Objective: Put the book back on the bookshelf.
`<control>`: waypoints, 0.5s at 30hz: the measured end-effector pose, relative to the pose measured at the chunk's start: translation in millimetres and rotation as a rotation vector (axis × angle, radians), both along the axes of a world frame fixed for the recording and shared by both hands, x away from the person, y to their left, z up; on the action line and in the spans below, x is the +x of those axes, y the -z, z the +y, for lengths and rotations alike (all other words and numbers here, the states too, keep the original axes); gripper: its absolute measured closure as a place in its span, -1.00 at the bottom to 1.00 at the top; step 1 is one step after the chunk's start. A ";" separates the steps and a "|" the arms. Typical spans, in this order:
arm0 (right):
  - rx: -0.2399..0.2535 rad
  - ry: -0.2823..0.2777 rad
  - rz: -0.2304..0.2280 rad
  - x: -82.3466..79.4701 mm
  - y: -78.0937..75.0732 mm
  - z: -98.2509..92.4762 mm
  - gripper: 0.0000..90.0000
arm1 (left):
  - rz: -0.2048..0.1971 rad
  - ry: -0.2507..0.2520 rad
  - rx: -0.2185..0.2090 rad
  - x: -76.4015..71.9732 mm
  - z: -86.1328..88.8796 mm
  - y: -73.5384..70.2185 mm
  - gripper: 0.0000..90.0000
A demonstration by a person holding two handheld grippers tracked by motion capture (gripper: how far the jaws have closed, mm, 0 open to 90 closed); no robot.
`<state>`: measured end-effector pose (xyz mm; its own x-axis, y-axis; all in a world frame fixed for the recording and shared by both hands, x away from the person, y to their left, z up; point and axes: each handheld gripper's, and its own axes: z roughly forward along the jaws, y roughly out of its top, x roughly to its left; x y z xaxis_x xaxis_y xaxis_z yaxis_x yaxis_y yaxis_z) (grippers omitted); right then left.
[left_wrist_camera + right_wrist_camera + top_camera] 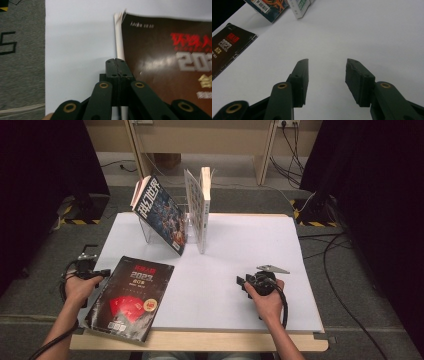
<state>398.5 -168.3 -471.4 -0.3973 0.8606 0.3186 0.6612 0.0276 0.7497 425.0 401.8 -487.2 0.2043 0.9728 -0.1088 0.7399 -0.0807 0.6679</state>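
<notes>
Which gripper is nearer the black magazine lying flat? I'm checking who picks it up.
Left. The left gripper sits shut at the black magazine's edge; the right gripper rests open, apart on white paper.

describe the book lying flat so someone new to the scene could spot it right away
Start at the white sheet covering the table, then go to its near left corner beside the left gripper. The black book there lies flat with red cover lettering, while the other two books stand upright.

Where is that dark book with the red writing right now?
In the high view, the dark book lies flat at the near left corner of the white table, beside the left hand-held gripper, in front of the leaning book.
</notes>
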 end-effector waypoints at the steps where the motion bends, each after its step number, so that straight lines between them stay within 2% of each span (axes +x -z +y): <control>1: 0.000 0.002 0.000 0.4 0.0 -0.3 0.21 | 0.005 -0.001 0.000 0.0 0.3 -0.4 0.99; 4: -0.003 0.001 0.003 1.2 0.2 -0.5 0.21 | 0.004 -0.002 -0.009 -0.1 1.1 0.0 0.99; 6: -0.002 0.000 0.001 1.1 0.3 0.1 0.21 | 0.023 0.010 -0.018 0.1 2.5 -1.1 0.99; 11: 0.000 -0.003 0.006 1.1 1.6 2.4 0.21 | 0.039 0.044 -0.010 -1.7 -2.9 -2.6 0.99; 14: -0.005 -0.010 0.005 1.4 2.3 3.5 0.21 | 0.044 0.047 -0.048 -5.6 -9.0 -1.4 0.99; 15: -0.005 -0.009 0.005 1.4 2.3 3.7 0.21 | 0.044 0.044 -0.041 -7.4 -11.8 -1.7 0.99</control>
